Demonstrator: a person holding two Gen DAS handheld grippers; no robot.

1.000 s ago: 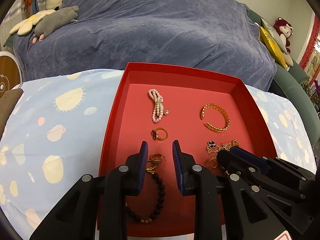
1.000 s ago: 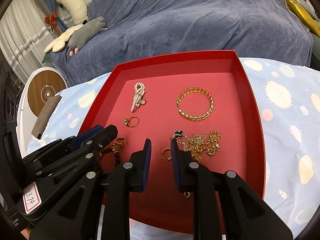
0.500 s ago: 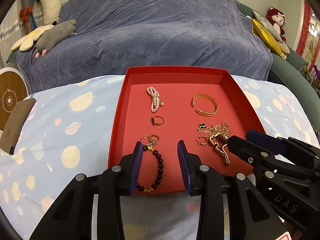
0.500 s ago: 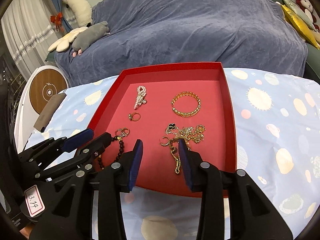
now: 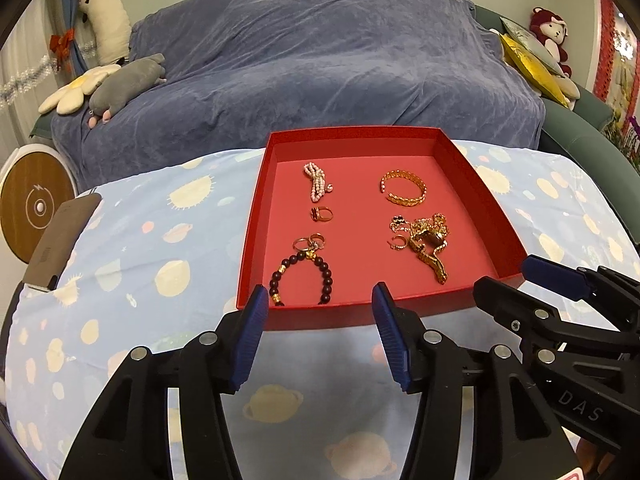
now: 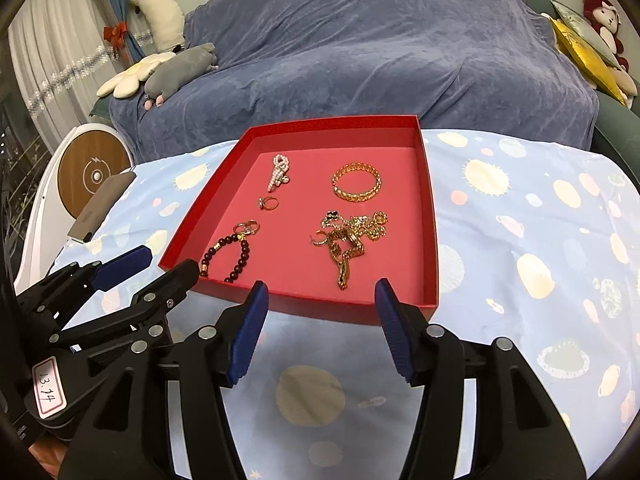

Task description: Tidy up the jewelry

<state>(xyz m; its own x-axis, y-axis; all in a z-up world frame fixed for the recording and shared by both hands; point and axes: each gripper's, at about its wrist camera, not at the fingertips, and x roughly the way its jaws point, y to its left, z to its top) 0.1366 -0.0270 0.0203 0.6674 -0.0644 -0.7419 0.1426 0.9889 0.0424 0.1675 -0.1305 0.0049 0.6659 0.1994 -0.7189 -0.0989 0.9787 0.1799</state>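
A red tray (image 5: 256, 216) (image 6: 430, 216) lies on the patterned cloth. In it are a pearl bracelet (image 5: 316, 186) (image 6: 280, 176), a gold bangle (image 5: 404, 188) (image 6: 356, 187), a ring (image 5: 321, 213) (image 6: 268, 202), a dark bead bracelet (image 5: 302, 276) (image 6: 228, 256) with gold hoops (image 5: 308, 243), and a tangle of gold chains (image 5: 426, 242) (image 6: 352, 236). My left gripper (image 5: 320, 332) is open and empty, in front of the tray's near edge. My right gripper (image 6: 320, 328) is open and empty, also in front of the tray, and shows at the right of the left wrist view (image 5: 532, 288).
A sofa under a blue-grey cover (image 5: 320, 72) stands behind the table, with plush toys (image 5: 120, 84) at its left and cushions (image 5: 528, 60) at its right. A round wooden-faced device (image 5: 32, 204) and a grey flat object (image 5: 60, 240) are at the left.
Both grippers have drawn back from over the tray to in front of its near edge, and both have opened wider. The jewelry lies as before.
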